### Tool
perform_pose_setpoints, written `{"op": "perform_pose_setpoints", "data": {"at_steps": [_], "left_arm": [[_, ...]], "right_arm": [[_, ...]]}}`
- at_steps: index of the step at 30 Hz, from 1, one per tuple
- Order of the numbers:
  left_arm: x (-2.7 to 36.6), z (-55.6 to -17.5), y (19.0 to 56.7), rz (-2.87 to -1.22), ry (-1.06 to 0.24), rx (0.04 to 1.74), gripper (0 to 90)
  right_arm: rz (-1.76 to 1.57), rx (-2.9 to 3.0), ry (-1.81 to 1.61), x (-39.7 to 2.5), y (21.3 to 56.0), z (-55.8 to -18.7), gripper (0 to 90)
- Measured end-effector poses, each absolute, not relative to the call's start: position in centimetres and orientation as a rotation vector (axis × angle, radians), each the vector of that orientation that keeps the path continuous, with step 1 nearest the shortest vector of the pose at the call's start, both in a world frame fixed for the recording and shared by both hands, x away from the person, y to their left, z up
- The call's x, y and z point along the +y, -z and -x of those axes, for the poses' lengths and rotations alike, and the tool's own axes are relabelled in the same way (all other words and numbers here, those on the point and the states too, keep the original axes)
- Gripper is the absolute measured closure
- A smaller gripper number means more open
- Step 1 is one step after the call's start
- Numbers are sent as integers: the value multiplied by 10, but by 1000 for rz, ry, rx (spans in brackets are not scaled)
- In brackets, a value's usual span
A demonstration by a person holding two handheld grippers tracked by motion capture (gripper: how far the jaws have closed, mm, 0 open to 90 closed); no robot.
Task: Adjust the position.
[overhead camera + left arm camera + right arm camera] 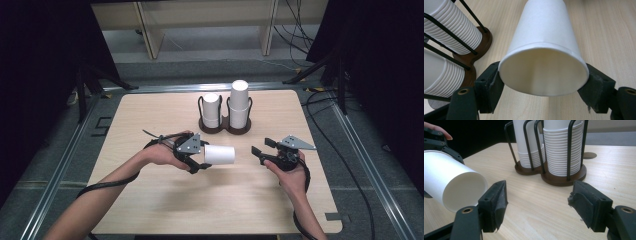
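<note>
Cup (220, 154) lies sideways over the table's (150, 210) middle, clamped at its rim by my left gripper (200, 161) so my released right gripper (262, 148) can reach its base.

One loose white paper cup (220, 154), lying sideways. Two stacks of nested white paper cups: a shorter one (211, 110) and a taller one (239, 102); cups per stack too many and too fine to count. One dark brown double-base holder with black wire uprights (225, 126), two round bays. Two black two-jaw grippers, left (204, 158) and right (261, 146). One light wooden table (150, 200).
</note>
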State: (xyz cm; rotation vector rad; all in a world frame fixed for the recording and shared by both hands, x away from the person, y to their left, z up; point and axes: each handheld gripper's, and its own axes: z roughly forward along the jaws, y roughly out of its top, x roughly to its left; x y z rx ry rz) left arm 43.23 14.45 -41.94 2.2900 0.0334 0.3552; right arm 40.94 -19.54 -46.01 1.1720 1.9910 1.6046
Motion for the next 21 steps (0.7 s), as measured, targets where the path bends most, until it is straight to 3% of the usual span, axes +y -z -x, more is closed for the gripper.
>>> {"op": "perform_pose_setpoints", "data": {"at_steps": [21], "left_arm": [[145, -436, 403, -2460, -328, -49, 260]], "right_arm": [[-1134, 2006, -1618, -192, 461, -410, 302]]}}
